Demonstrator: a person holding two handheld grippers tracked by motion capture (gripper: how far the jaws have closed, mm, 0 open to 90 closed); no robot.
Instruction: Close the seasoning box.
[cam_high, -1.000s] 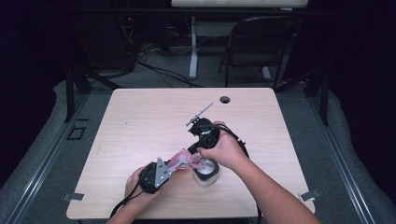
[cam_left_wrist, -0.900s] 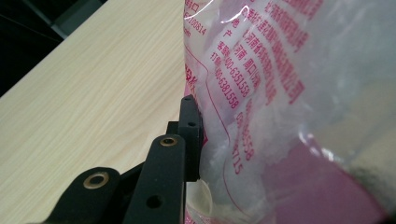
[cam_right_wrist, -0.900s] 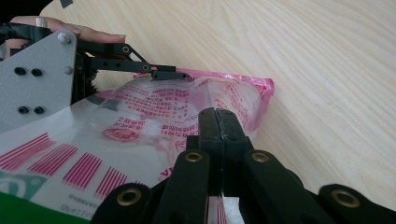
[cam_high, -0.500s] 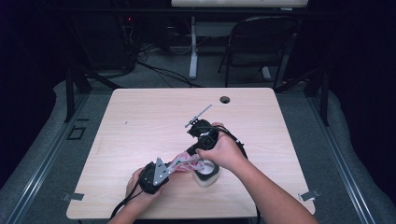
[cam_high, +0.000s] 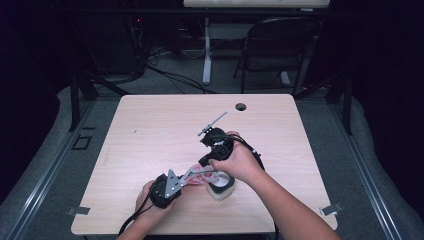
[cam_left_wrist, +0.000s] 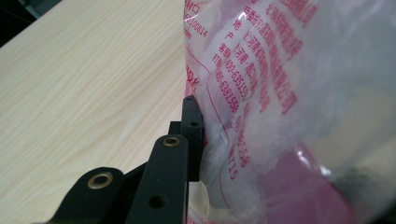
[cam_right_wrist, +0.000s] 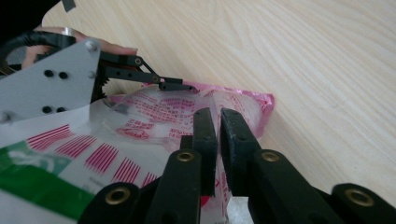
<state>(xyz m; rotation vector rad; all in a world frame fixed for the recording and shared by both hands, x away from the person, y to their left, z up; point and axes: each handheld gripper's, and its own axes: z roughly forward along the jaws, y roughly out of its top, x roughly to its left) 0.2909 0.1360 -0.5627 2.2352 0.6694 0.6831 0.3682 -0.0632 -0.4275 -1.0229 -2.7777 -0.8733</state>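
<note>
A clear plastic bag (cam_high: 199, 175) with pink print and white fluff inside hangs between my two grippers over the table's front. My left gripper (cam_high: 186, 179) is shut on its near-left edge; in the left gripper view one black jaw (cam_left_wrist: 192, 122) presses the film of the bag (cam_left_wrist: 280, 93) and the other is hidden behind it. My right gripper (cam_high: 206, 163) is shut on the far side, and in the right gripper view (cam_right_wrist: 218, 122) its jaws pinch a fold of the bag (cam_right_wrist: 154, 112). The left gripper (cam_right_wrist: 180, 86) holds the bag's opposite rim there.
A white round container (cam_high: 223, 187) stands on the wooden table (cam_high: 150, 130) right under the bag, beside the right hand. A cable hole (cam_high: 241, 106) lies near the far edge. A chair (cam_high: 280, 45) and table legs stand on the floor beyond.
The bag has sunk slightly toward the white container. Both grippers stay where they were, still shut on it.
</note>
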